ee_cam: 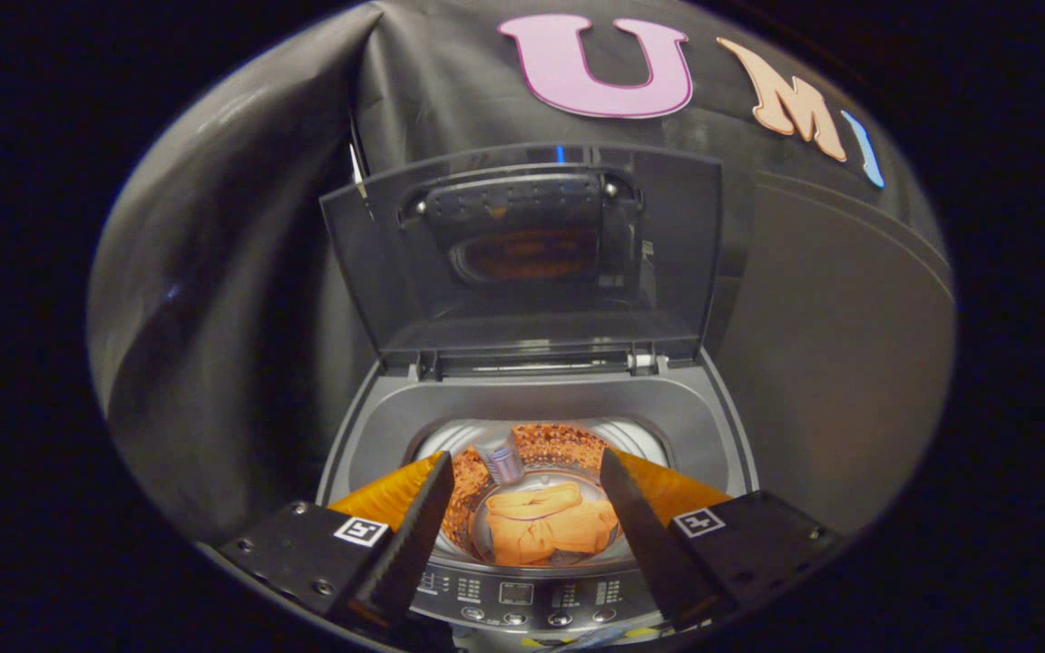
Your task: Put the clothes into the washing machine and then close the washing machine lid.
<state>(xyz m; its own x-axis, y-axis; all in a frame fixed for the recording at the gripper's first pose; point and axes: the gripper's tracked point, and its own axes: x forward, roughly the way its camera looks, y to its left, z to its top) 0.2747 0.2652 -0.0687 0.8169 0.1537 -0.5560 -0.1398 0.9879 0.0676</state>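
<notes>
The tool (527, 508) hangs over the washer (541, 408) with its two flat, wedge-shaped fingers spread wide and nothing between them. Beyond and below them, orange clothes (545, 531) lie crumpled at the bottom of the round metal drum (568, 444), whose perforated wall gleams with a speckled orange reflection. A small ribbed cylinder (what it is I cannot tell) sits by the drum's far rim. The lid (522, 254), a smoky translucent panel, stands upright at the back. A curved control panel (522, 599) with buttons runs under the fingers.
</notes>
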